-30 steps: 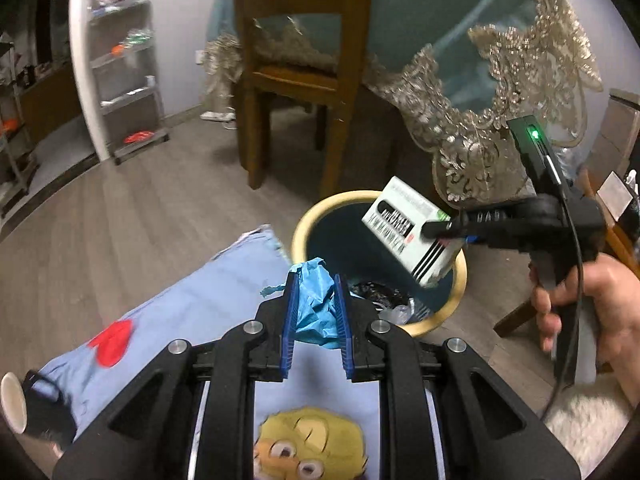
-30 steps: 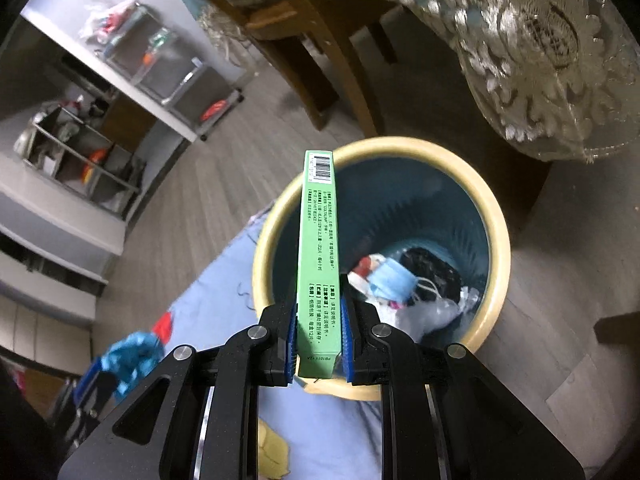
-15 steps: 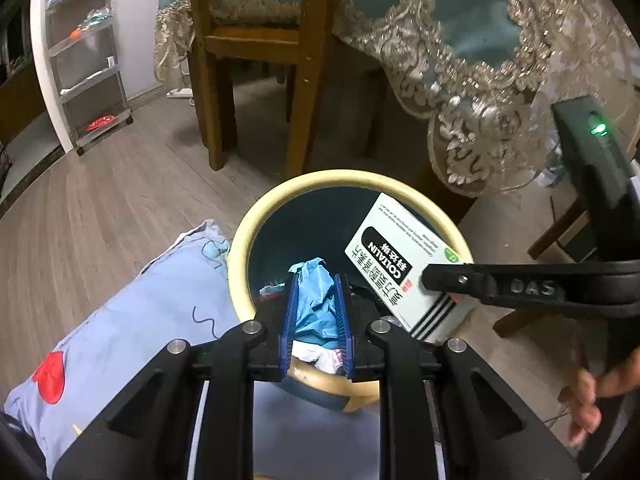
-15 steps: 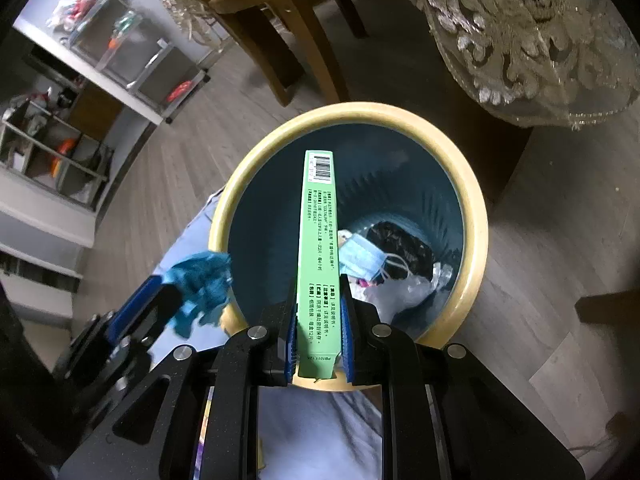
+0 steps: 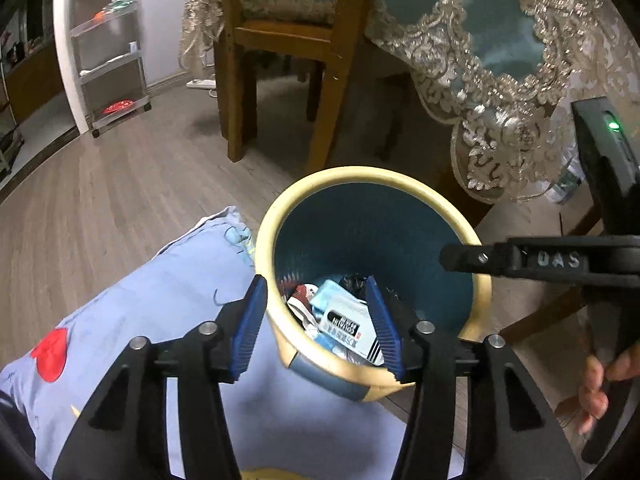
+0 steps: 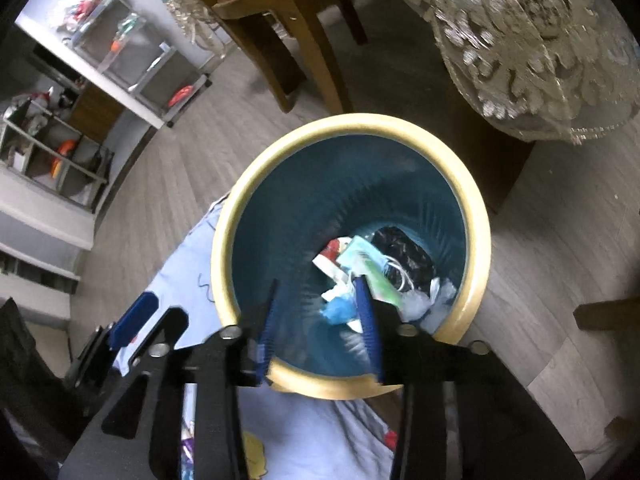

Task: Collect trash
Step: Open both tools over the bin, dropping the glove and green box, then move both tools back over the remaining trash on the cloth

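A bin with a yellow rim (image 5: pixel 360 172) (image 6: pixel 360 122) and teal inside stands on the floor. My left gripper (image 5: pixel 316 304) hangs over its near rim with its jaws opening and nothing between them. My right gripper (image 6: pixel 318 292) is above the bin mouth, jaws also opening and empty; in the left wrist view its tip (image 5: pixel 444 258) reaches in from the right. The white and green box (image 5: pixel 348 326) (image 6: pixel 374 276) lies inside on other rubbish. A crumpled blue scrap (image 6: pixel 338 310) lies beside it in the bin.
A pale blue cushion (image 5: pixel 140 304) with a red heart lies against the bin on the left. Behind the bin stand a wooden chair (image 5: pixel 324 80) and a table with a lace cloth (image 5: pixel 500 92). A shelf cart (image 5: pixel 108 60) is far left. A person's hand (image 5: pixel 600 376) grips the right handle.
Both grippers have opened. The box left the right gripper and the blue scrap left the left one; both now lie in the bin. The left gripper moved forward and down over the bin.
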The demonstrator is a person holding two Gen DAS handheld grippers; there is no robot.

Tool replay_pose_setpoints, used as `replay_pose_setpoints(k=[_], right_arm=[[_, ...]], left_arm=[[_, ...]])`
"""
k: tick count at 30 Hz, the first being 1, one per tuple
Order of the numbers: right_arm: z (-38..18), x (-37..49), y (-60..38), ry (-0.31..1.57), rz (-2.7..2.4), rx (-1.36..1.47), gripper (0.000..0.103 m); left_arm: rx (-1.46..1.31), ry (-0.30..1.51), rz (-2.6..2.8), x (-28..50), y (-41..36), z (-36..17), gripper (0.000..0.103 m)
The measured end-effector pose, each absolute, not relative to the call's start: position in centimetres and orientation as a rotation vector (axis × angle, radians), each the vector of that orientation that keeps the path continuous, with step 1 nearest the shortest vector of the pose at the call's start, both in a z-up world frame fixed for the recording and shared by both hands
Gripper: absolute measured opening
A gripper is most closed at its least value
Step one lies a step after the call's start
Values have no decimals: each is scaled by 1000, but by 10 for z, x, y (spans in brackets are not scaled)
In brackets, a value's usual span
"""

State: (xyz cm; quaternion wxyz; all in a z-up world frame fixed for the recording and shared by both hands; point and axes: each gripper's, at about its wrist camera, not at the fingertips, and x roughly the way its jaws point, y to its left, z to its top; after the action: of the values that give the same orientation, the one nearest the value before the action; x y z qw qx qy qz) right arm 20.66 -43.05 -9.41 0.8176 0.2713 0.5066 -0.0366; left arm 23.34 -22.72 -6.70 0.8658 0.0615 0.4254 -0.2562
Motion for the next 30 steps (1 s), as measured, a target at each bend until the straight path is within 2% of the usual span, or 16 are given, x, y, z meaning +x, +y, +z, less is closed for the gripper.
replay_pose_setpoints(k=[2, 4, 6, 7, 19, 25, 30], right_arm=[[-88, 206, -426, 1062, -74, 553, 59], [-81, 204, -420, 1044, -70, 523, 79], [-73, 200, -412, 1024, -61, 484, 86], [-69, 198, -408, 1013, -52, 464, 90], [-7, 145, -316, 820, 104, 225, 95], [1, 113, -272, 782, 164, 165, 96], [-14, 93, -249, 822, 206, 202, 97]], left_arm=[[127, 872, -524, 224, -218, -58, 62], [136, 851, -500, 215, -208, -49, 80], [165, 808, -445, 202, -195, -37, 95], [176, 784, -418, 196, -187, -31, 97], [93, 721, -182, 119, -68, 29, 97], [83, 682, -72, 67, -12, 42, 97], [64, 698, 1, 32, 30, 31, 97]])
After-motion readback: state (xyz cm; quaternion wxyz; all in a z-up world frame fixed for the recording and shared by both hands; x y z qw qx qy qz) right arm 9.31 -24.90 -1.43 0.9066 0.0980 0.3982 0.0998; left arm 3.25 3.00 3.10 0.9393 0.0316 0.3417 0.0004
